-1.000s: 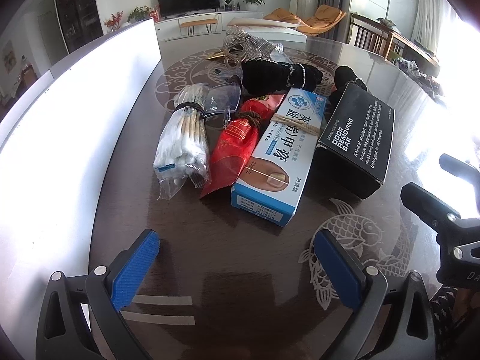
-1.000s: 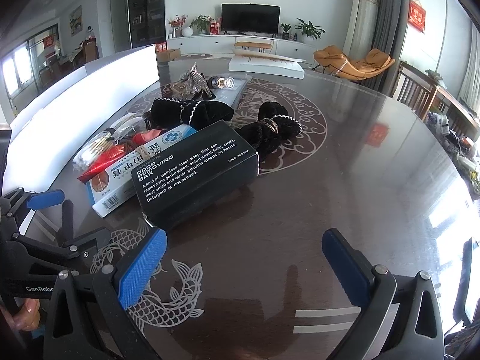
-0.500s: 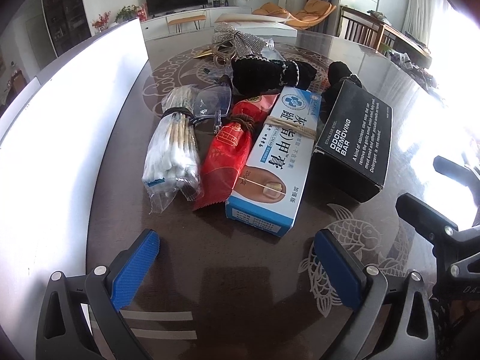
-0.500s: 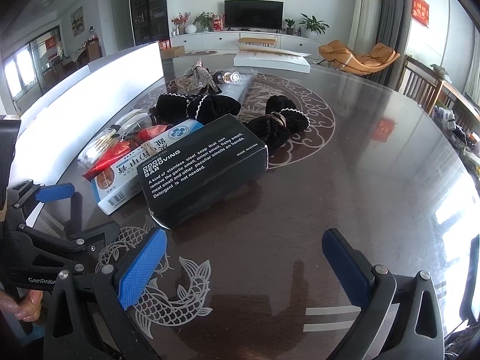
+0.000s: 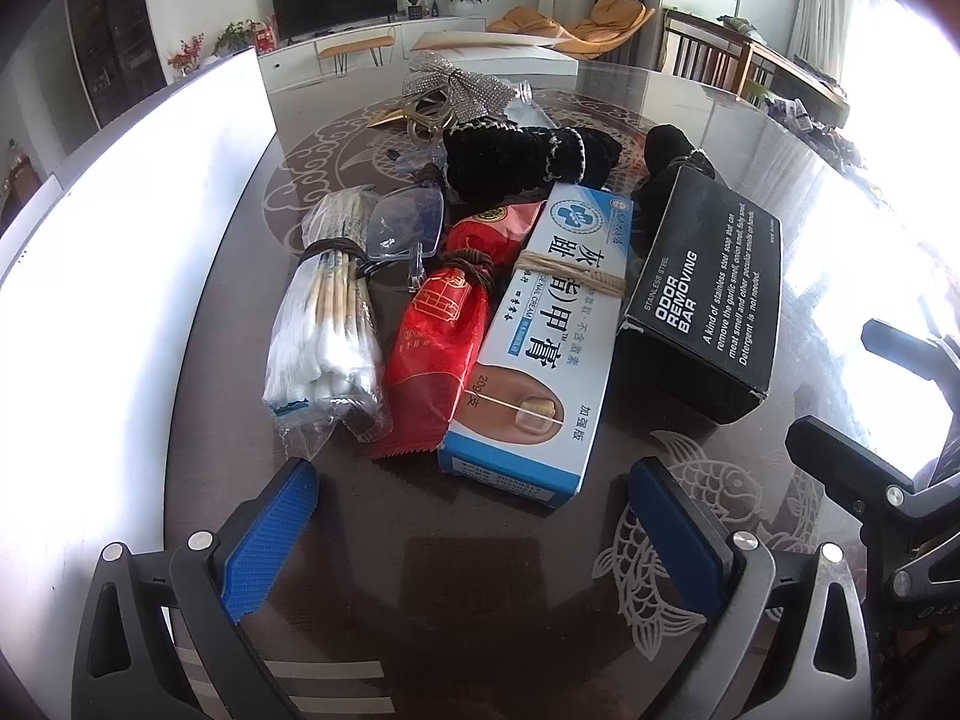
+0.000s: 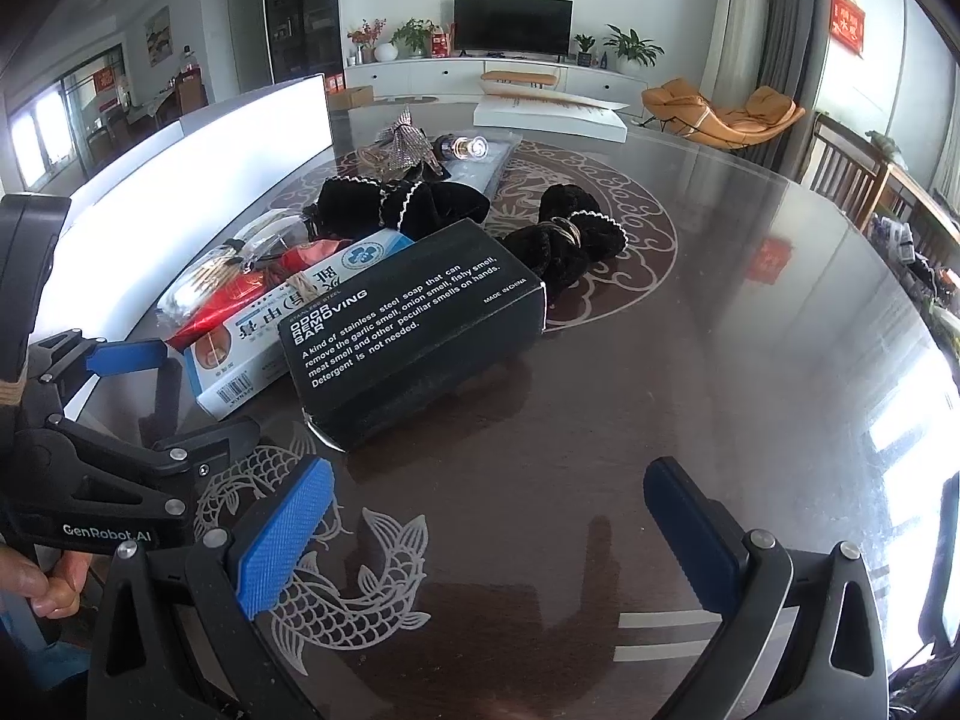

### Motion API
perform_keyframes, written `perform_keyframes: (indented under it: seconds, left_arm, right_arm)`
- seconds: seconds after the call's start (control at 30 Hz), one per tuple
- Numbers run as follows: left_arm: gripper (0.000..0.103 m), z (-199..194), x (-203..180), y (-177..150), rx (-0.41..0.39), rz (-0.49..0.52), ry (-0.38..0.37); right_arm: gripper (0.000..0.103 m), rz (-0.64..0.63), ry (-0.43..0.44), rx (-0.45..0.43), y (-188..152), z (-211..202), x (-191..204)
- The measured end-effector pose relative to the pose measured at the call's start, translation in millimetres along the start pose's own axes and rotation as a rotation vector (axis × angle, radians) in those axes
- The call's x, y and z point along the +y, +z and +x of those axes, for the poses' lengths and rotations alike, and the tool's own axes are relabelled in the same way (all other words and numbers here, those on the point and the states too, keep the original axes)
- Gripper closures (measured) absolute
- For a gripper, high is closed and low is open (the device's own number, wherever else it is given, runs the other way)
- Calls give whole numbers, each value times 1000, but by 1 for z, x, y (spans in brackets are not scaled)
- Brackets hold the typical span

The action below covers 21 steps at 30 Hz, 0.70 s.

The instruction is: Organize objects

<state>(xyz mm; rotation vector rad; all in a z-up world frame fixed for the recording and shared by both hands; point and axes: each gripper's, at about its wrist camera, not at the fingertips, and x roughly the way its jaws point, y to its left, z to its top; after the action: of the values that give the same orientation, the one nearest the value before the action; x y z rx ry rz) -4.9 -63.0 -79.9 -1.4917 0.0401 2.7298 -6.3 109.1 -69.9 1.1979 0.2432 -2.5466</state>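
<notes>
You're holding both tools low over the dark glossy desk (image 6: 750, 330), and nothing is sitting between the pads. Left tool (image 5: 474, 534): jaws wide apart. Right tool (image 6: 489, 534): jaws wide apart too.

The black box (image 5: 708, 294) is lying flat with white "ODOR REMOVING BAR" print. Touching its left side: the blue-white cream box (image 5: 540, 342), with twine around it. Further left of the black box: a red packet (image 5: 441, 336), then a cotton swab bundle (image 5: 327, 330) in clear wrap. Behind the black box: black scrunchies (image 6: 570, 234).
</notes>
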Motion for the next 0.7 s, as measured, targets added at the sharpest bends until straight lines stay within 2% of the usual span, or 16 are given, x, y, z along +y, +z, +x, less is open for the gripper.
perform_keyframes:
  seconds: [0.7]
  left_arm:
    - [0, 0, 1, 1, -4, -6, 3]
  right_arm:
    - [0, -53, 20, 9, -1, 4, 14]
